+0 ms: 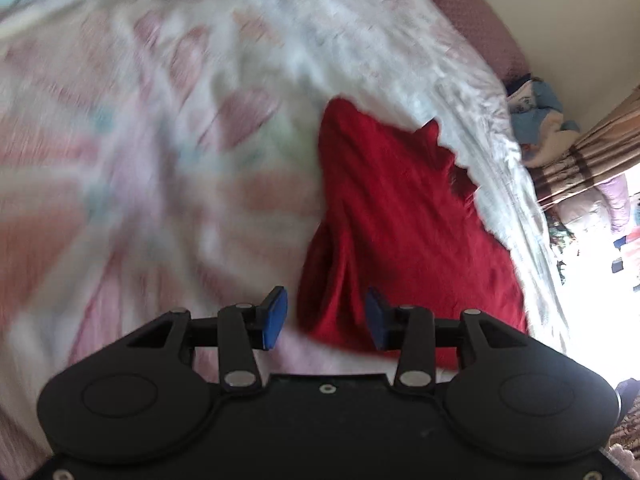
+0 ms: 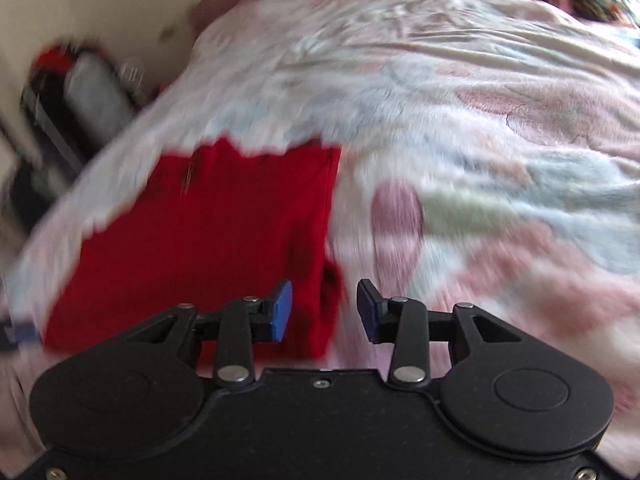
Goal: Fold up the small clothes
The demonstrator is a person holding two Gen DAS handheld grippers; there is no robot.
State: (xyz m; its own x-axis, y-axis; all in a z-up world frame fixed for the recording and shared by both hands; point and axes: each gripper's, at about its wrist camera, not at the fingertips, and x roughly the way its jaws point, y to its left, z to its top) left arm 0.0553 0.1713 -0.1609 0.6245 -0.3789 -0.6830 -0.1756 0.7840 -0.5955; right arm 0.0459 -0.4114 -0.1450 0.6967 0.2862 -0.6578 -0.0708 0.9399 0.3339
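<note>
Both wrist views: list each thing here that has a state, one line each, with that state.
red garment: lying on the blanket, folded into a rough rectangle, not held.
blanket: spread over the bed, rumpled.
left gripper: fingers apart, nothing between them.
right gripper: fingers apart, nothing gripped.

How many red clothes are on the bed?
1. The red cloth lies flat on the flowery blanket, just ahead of both open grippers. More could be hidden beyond the blurry edges.
</note>
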